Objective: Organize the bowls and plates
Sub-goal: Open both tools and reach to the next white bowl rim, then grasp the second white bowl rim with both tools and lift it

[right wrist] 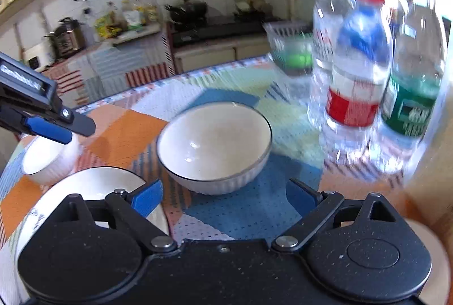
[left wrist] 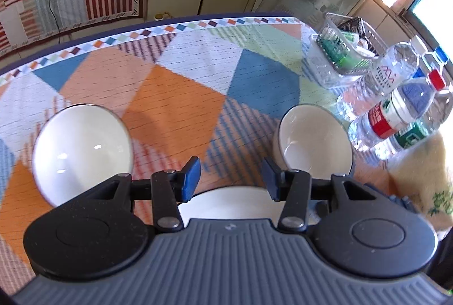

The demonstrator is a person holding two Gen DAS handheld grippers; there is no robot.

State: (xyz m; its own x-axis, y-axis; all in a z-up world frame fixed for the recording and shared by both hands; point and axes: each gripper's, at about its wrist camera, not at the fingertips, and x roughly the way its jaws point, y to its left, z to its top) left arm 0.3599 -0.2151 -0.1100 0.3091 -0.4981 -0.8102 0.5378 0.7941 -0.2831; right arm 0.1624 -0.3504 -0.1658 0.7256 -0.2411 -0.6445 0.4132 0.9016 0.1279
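Tablecloth [right wrist: 127, 132]; bowl [right wrist: 213, 145] beyond empty jaws

We see the left gripper [left wrist: 230, 180] as black linkage arms on two round black housings, each with a shallow disc pressed into its top. Silver rivets pin the arms at the joints. Its fingers [left wrist: 191, 177] end in blue pads. Behind the housings lies a grey ribbed deck with a small pale mark at its middle.

The right gripper [right wrist: 223, 197] is built alike: black speckled housings, silver rivets, blue pads [right wrist: 147, 197], triangular cut-outs outboard of the arms. Its deck is plain black, with one small screw at the centre. Left of it, the other gripper's body bears white lettering, perhaps a brand, too blurred to read.
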